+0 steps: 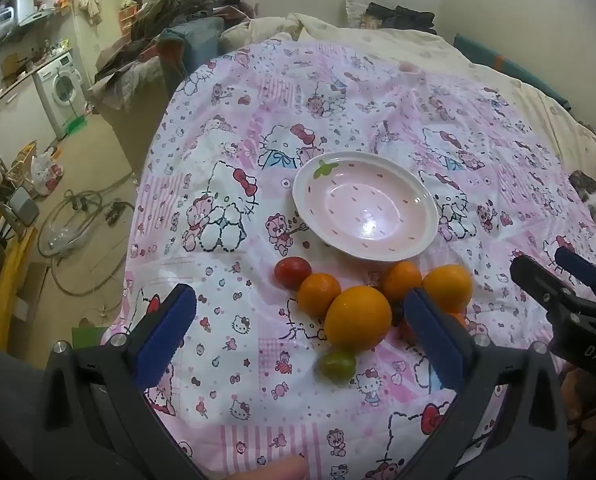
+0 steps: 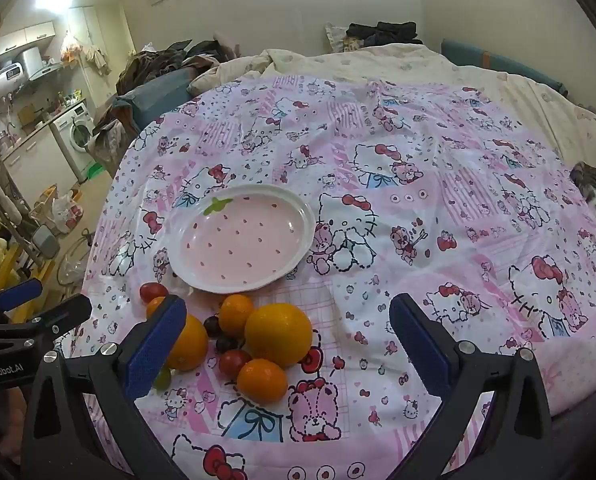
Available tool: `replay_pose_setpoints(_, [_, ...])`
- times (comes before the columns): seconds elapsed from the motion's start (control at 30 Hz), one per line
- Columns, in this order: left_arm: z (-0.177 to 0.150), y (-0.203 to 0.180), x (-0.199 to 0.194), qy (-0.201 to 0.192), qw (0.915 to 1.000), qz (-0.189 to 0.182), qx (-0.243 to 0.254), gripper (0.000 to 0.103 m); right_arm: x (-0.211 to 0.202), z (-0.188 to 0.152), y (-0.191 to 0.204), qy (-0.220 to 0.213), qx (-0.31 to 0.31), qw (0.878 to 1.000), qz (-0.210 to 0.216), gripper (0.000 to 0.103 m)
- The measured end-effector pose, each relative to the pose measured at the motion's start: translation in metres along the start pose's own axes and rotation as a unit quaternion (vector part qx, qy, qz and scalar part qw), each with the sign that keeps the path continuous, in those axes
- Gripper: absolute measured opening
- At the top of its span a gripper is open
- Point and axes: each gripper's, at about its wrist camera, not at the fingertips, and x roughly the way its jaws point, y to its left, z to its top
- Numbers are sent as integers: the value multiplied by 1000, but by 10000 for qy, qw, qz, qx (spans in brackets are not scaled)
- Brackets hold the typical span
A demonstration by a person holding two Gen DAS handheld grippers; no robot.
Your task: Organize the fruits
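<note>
Fruit lies clustered on the pink cartoon-print cloth [image 2: 418, 168] near its front edge, just in front of the empty pink strawberry-patterned oval plate [image 2: 202, 276]: a large round orange [image 2: 279, 334], several smaller glossy orange citrus, red cherry tomatoes [image 2: 234, 362], dark berries and one small green fruit [image 1: 337, 365]. Pieces touch one another; none is in the plate. The left gripper [image 1: 298, 338] and right gripper [image 2: 288, 344] both hover over the pile with jaws spread wide, holding nothing. Likely hazards: smooth round skins may slip from the pads, a nudged neighbour may roll off the soft cloth's edge, and a tomato may be crushed.
</note>
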Motion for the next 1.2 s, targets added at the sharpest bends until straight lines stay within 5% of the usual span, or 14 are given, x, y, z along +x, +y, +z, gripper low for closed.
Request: replay_pose_setpoints(1.2, [0, -2, 3, -14, 10000, 8, -21, 103, 0, 2, 1, -10, -36, 10000, -30, 103])
